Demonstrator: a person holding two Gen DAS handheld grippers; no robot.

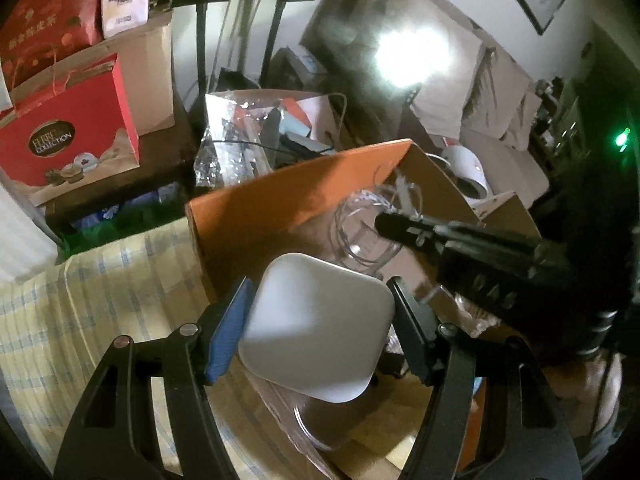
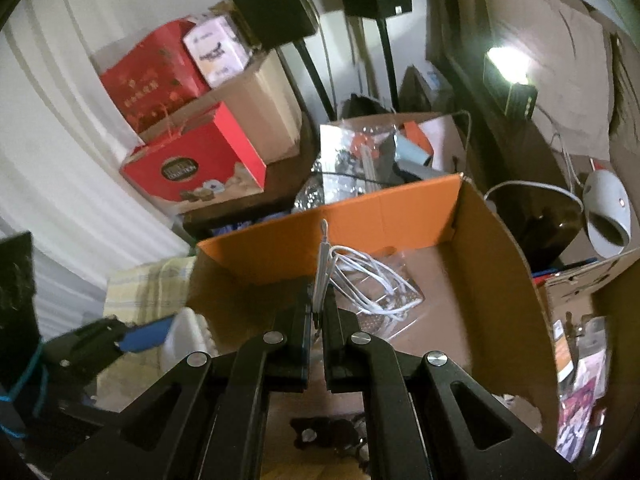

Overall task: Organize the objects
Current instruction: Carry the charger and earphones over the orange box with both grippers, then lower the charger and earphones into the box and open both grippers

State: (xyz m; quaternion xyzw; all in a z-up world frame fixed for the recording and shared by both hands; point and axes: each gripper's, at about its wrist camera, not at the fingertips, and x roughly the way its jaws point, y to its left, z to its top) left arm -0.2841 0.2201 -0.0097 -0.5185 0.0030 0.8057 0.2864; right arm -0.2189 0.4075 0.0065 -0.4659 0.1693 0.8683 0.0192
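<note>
Box (image 2: pixel 384 208): one, orange cardboard. Left hand-held gripper (image 1: pixel 320 320) grasping one white case (image 1: pixel 316 324); right hand-held gripper (image 2: pixel 316 320) clenched on one white cable (image 2: pixel 368 276).

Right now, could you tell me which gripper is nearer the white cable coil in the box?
Right. The right gripper grips the white cable coil; the left gripper holds a white case nearer the box's edge.

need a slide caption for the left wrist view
Left gripper holds a white square case at the orange cardboard box while the right gripper reaches inside.
</note>
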